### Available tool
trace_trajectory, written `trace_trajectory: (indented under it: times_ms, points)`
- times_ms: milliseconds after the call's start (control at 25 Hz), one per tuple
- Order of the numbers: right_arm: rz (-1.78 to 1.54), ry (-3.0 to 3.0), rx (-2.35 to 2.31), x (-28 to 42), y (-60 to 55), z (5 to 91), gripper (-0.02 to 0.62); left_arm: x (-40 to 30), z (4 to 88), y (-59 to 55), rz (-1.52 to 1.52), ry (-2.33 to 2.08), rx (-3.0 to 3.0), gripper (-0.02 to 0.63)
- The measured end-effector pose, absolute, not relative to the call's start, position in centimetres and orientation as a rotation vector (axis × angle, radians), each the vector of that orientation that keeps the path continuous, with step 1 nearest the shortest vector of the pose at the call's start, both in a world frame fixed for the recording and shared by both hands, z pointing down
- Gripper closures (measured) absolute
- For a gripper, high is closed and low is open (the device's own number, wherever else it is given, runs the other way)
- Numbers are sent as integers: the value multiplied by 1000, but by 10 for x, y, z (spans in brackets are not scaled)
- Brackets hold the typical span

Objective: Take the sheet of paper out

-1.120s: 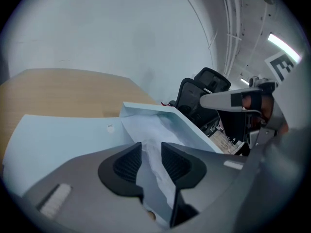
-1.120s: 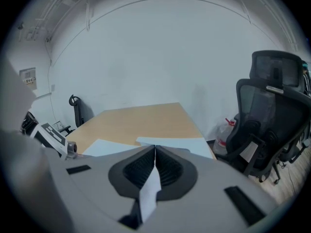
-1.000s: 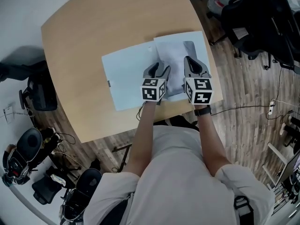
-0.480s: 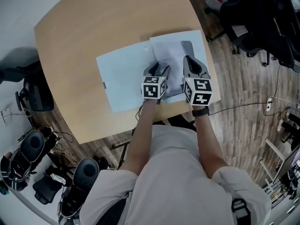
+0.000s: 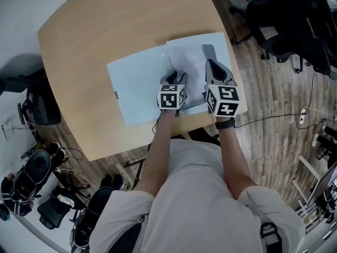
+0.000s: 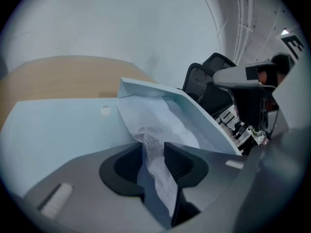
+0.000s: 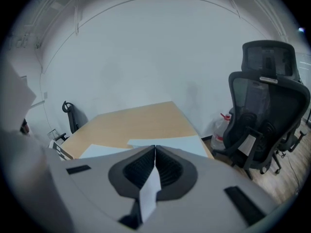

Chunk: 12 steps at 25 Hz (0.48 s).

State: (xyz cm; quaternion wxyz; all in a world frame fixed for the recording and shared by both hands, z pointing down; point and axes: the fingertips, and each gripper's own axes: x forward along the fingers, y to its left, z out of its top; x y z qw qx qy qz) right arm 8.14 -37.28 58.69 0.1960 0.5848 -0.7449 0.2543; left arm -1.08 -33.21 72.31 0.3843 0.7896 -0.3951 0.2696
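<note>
A pale blue folder (image 5: 137, 83) lies open on the wooden table (image 5: 105, 25). Its cover flap (image 5: 218, 44) is raised at the right. A crumpled white sheet of paper (image 5: 187, 62) sits inside. My left gripper (image 5: 176, 78) is over the sheet's near edge. In the left gripper view its jaws (image 6: 154, 152) are closing, with a bunched fold of the sheet (image 6: 160, 125) between the pads, which still stand apart. My right gripper (image 5: 210, 66) is shut on the near edge of the flap. A pale strip of that edge (image 7: 149, 191) shows between its pads (image 7: 154, 154).
Black office chairs (image 5: 287, 20) stand on the wood floor to the right, also seen in the right gripper view (image 7: 267, 110). More chairs and bags (image 5: 37, 162) crowd the floor at lower left. A cable (image 5: 279, 121) trails across the floor. The table's near edge (image 5: 137, 144) runs just under my hands.
My left gripper has sunk a little onto the white sheet, and its jaws have narrowed around a fold of it. The right gripper has stayed on the flap.
</note>
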Motion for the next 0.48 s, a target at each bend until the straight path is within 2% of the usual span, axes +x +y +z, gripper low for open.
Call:
trace_trajectory:
  times_ms: [240, 480]
  points:
    - [699, -2109, 1622, 72, -373, 581, 583, -23, 718, -333, 687, -1050, 1995, 518]
    - [703, -2147, 1611, 62, -374, 575, 583, -36, 713, -334, 669, -1090, 1972, 546]
